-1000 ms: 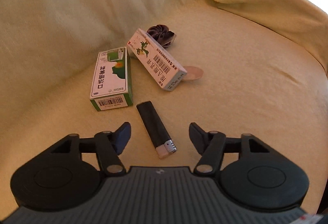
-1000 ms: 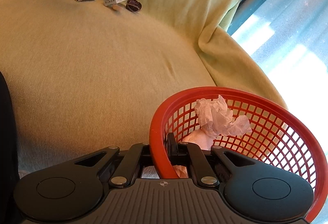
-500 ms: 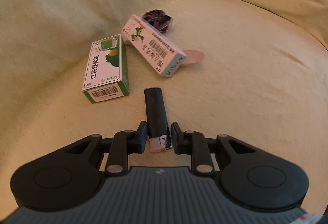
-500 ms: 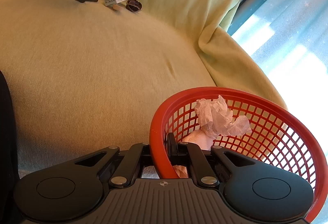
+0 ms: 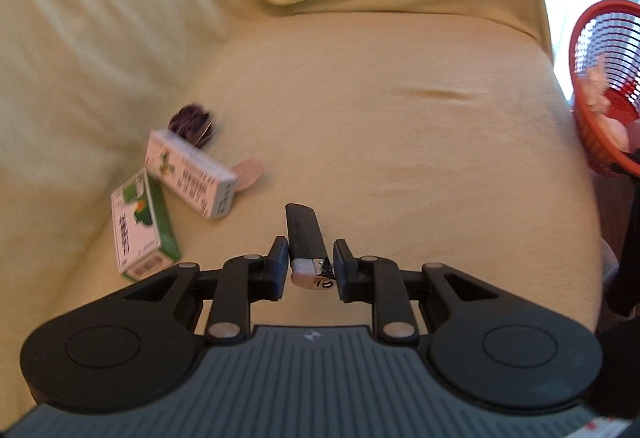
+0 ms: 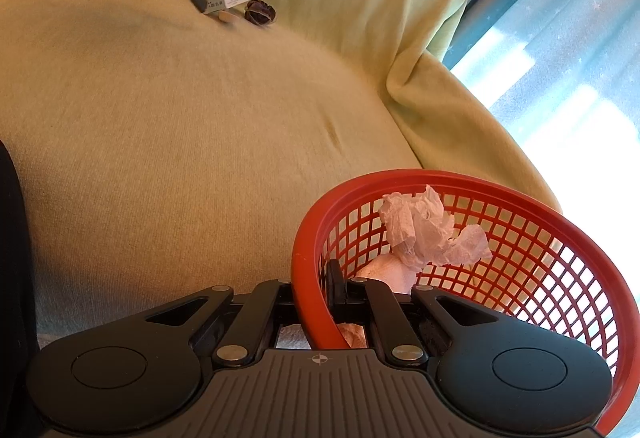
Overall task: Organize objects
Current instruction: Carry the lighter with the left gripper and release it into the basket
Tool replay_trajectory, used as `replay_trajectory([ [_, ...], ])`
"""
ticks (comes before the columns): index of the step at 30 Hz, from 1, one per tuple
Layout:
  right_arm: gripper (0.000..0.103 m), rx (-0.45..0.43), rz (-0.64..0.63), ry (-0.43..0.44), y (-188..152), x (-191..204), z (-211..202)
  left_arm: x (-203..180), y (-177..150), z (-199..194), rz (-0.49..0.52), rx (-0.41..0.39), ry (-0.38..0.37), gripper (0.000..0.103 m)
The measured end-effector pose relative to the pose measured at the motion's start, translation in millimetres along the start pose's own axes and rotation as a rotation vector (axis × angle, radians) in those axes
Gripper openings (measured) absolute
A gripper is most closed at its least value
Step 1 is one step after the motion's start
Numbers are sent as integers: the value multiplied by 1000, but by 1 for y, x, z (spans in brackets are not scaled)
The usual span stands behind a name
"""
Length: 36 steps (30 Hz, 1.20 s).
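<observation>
Black lighter [image 5: 304,238] clamped by metal end in left gripper [image 5: 309,266], lifted above sofa [image 5: 400,125], two boxes [image 5: 188,177] far left. Right gripper [image 6: 316,302] clenched on red basket [image 6: 308,238] rim, near right.

Home living room: cloth-covered sofa [image 6: 200,141], curtained window [image 6: 560,37].

Black lighter [image 5: 303,234], red mesh basket [image 6: 520,197], green-and-white box [image 5: 138,222], pale yellow sofa cover [image 5: 400,117].
</observation>
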State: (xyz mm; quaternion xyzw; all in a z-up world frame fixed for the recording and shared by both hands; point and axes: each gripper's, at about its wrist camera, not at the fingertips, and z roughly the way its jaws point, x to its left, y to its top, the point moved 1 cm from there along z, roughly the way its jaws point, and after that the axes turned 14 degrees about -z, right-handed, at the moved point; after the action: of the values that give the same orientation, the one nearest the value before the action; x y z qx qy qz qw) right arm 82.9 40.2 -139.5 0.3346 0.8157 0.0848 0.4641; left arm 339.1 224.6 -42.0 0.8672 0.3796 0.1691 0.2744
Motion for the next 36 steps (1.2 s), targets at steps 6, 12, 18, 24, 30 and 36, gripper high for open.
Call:
replay_trajectory([
  [6, 2, 0, 2, 1, 1, 0, 0, -43, 23, -27, 106, -40, -81, 20],
  [12, 2, -1, 4, 1, 1, 0, 0, -84, 45, -49, 131, -84, -198, 20],
  [18, 2, -2, 8, 2, 1, 0, 0, -123, 59, -55, 165, -100, -289, 20],
  [24, 2, -2, 8, 2, 1, 0, 0, -156, 67, -57, 165, -112, -369, 20],
  [30, 2, -4, 11, 3, 1, -1, -1, -180, 75, -52, 92, -110, -472, 20],
  [36, 2, -8, 18, 4, 1, -1, -1, -201, 77, -48, 98, -88, -528, 20],
])
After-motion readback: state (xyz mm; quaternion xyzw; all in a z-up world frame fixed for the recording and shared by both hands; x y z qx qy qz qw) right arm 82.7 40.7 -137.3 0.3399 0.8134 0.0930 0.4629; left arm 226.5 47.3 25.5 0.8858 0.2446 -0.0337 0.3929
